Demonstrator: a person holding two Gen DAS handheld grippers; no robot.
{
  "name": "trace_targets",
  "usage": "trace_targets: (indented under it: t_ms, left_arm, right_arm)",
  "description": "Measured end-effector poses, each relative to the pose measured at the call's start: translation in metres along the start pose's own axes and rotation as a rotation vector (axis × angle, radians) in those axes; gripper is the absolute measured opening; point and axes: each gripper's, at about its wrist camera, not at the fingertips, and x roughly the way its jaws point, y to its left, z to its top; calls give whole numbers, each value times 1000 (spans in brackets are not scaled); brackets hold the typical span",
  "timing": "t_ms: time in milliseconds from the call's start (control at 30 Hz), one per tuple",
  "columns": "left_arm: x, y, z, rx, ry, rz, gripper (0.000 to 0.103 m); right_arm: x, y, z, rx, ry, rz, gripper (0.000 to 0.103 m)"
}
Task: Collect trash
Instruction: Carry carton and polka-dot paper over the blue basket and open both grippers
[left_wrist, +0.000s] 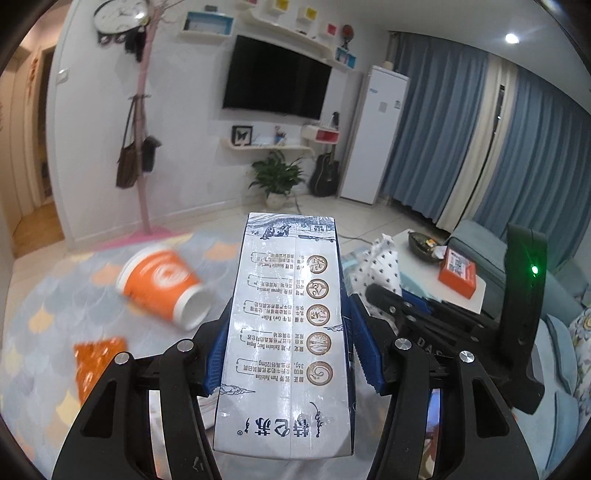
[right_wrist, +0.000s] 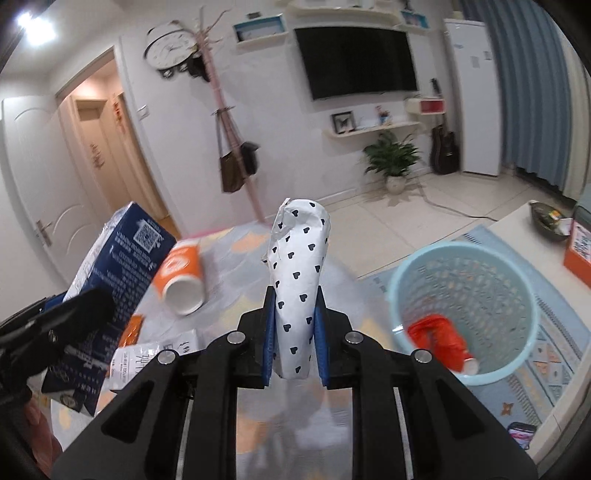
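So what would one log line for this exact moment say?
left gripper: shut on milk carton | right gripper: shut on paper wrapper | bin: red can inside | orange cup: on rug

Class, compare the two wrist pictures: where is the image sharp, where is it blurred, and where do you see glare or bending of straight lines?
Left wrist view: milk carton sharp, orange cup smeared, ceiling light glaring, curtains bowed. Right wrist view: heart-print paper sharp, rug streaked, ceiling lamp blown out, door frame curved.
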Motion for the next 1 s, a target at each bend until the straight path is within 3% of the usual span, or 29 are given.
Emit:
trace_targets:
  t_ms: [200,467,700,1000]
  left_arm:
    - [33,-41,32,34,3,-43,56]
    - [103,-87,55,-9,69,-119,56]
    - [176,-117,52,-39,183,-164,56]
    - [223,-139,40,-13,243,-160,56]
  right_arm:
    - [-17,-45,20,15,-32,-88,16]
    - [-20,-126,46,-3,16,-159,16]
    - [1,-186,39,44,114,-142,16]
    - [42,-227,15,127,232,-141,16]
